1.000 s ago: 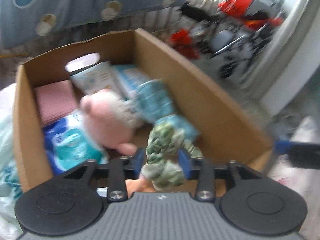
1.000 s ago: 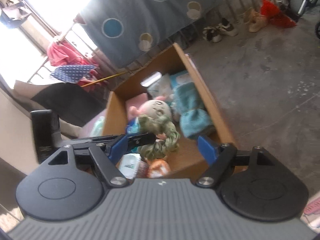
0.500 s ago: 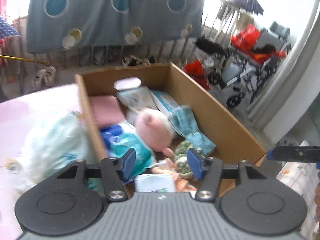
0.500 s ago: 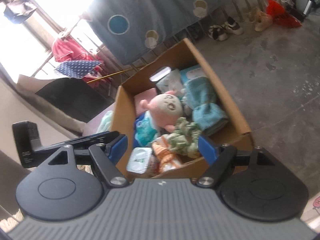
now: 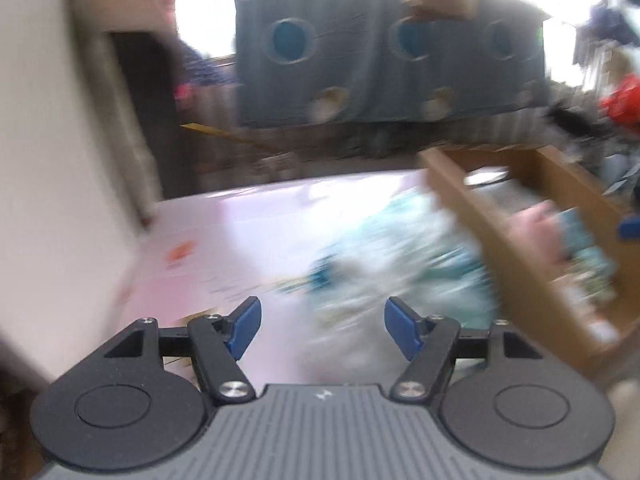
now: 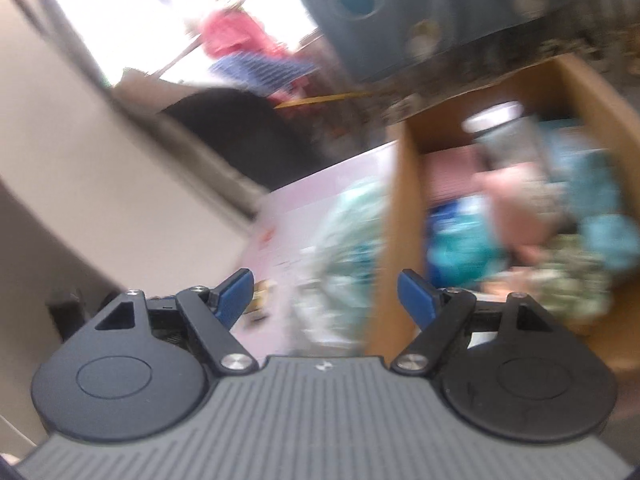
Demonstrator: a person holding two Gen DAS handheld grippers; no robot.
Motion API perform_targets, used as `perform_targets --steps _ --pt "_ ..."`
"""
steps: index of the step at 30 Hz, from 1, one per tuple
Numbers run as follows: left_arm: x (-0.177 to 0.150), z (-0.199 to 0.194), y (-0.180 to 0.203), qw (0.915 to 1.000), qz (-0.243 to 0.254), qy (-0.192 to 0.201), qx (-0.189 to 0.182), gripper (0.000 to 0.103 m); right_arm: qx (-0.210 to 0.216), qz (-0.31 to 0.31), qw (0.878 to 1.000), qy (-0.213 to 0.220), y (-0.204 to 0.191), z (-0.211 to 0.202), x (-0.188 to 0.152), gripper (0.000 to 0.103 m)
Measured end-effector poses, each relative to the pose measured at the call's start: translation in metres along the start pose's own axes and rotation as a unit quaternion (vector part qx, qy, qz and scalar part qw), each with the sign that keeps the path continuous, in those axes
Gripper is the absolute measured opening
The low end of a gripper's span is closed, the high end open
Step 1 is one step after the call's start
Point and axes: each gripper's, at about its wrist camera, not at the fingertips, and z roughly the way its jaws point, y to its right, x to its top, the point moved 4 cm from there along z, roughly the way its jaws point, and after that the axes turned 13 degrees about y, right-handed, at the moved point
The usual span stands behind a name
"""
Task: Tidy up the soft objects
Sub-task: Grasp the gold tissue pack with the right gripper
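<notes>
Both views motion-blurred. Left gripper: 2 blue fingers spread wide, holding nothing; centre-bottom of frame, over the pink surface. A pale teal-and-white soft bundle lies right of centre, against the outer wall of the cardboard box. Right gripper: fingers wide apart, empty. Box fills the right of its frame; inside, a pink plush, teal cloth and green mottled fabric.
</notes>
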Motion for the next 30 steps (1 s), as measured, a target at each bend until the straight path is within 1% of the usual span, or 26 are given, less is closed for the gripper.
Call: perform_targets --steps 3,5,8,10,11,13,15,17,19,21,23,25,27,28,30 --pt "-0.02 0.006 -0.03 0.9988 0.005 -0.012 0.046 0.07 0.046 0.004 0.998 -0.046 -0.036 0.06 -0.01 0.079" --pt "-0.032 0.012 -0.05 0.9981 -0.002 -0.018 0.059 0.07 0.069 0.003 0.994 -0.079 -0.058 0.102 -0.02 0.079" --pt "-0.047 0.025 -0.071 0.9978 -0.027 -0.03 0.052 0.075 0.089 0.017 0.987 -0.134 -0.081 0.167 -0.041 0.079" --pt "-0.054 0.04 -0.084 0.9975 -0.046 -0.038 0.038 0.077 0.087 0.029 0.982 -0.168 -0.091 0.211 -0.057 0.079" --pt "-0.059 0.049 -0.09 0.997 -0.055 -0.044 0.03 0.077 0.085 0.035 0.979 -0.181 -0.094 0.231 -0.064 0.079" --pt "-0.065 0.067 -0.1 0.9951 -0.078 -0.059 0.02 0.077 0.067 0.043 0.977 -0.199 -0.096 0.269 -0.077 0.079" --pt "-0.07 0.085 -0.108 0.9928 -0.097 -0.069 0.013 0.077 0.05 0.047 0.976 -0.208 -0.097 0.298 -0.086 0.079" --pt "-0.076 0.1 -0.116 0.9904 -0.111 -0.083 0.011 0.077 0.034 0.051 0.975 -0.213 -0.097 0.324 -0.094 0.079" --pt "-0.08 0.114 -0.121 0.9883 -0.117 -0.097 0.017 0.077 0.021 0.05 0.975 -0.216 -0.094 0.344 -0.1 0.078" --pt "-0.084 0.127 -0.126 0.9854 -0.127 -0.112 0.017 0.077 0.007 0.05 0.975 -0.218 -0.087 0.359 -0.104 0.076" --pt "-0.089 0.137 -0.129 0.9823 -0.137 -0.127 0.009 0.076 -0.007 0.048 0.973 -0.224 -0.081 0.372 -0.11 0.073" --pt "-0.094 0.142 -0.129 0.9808 -0.139 -0.137 0.007 0.07 -0.021 0.047 0.971 -0.234 -0.074 0.384 -0.12 0.068" --pt "-0.097 0.145 -0.128 0.9812 -0.132 -0.14 0.009 0.066 -0.028 0.049 0.968 -0.245 -0.067 0.392 -0.131 0.063" --pt "-0.098 0.145 -0.127 0.9817 -0.129 -0.139 0.009 0.063 -0.024 0.053 0.967 -0.247 -0.066 0.394 -0.134 0.059" --pt "-0.096 0.144 -0.125 0.9828 -0.124 -0.136 0.011 0.061 -0.016 0.062 0.966 -0.251 -0.067 0.396 -0.138 0.056"
